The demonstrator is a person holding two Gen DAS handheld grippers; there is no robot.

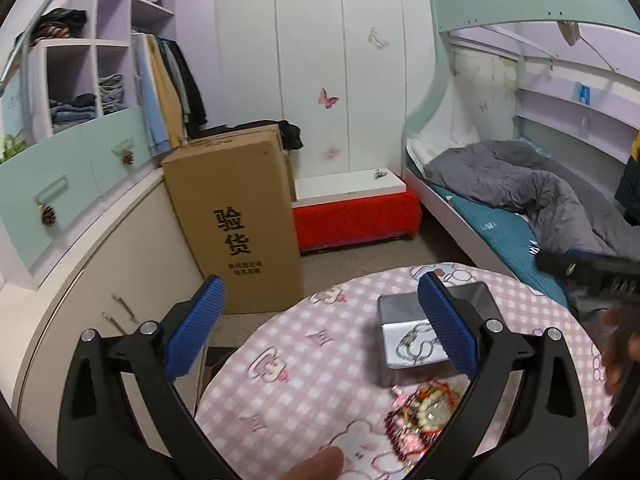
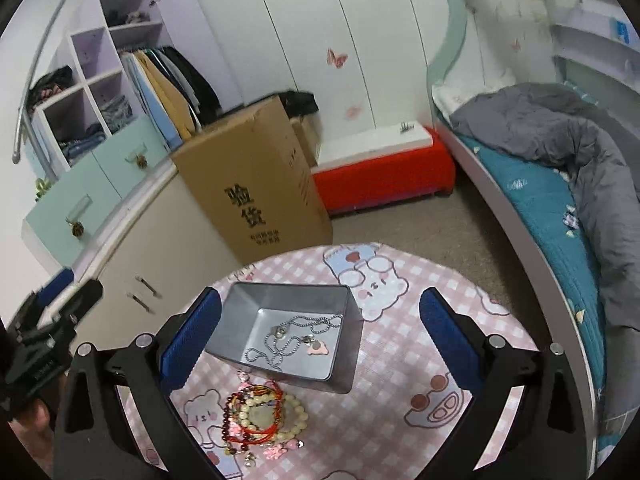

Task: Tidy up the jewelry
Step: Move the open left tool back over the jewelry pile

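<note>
A grey metal tin [image 2: 344,312] stands on the round table with the pink checked cloth [image 2: 400,392]. Inside it lie a silver chain [image 2: 288,340] and a small pink charm [image 2: 318,348]. In front of the tin sits a heap of bead bracelets [image 2: 264,416], red, cream and dark red. My right gripper [image 2: 320,336] hangs open above the tin and the heap, nothing between its blue pads. My left gripper [image 1: 320,332] is open too, over the table's left edge; its right finger [image 1: 448,328] covers part of the tin [image 1: 400,312]. The bracelets [image 1: 424,408] show low between its arms.
A tall cardboard box [image 2: 256,184] stands on the floor behind the table, beside white cabinets [image 2: 152,248]. A red bench [image 2: 384,176] sits against the wardrobe. A bed with a grey duvet [image 2: 560,136] runs along the right. A person's fingertip [image 1: 320,464] shows at the bottom.
</note>
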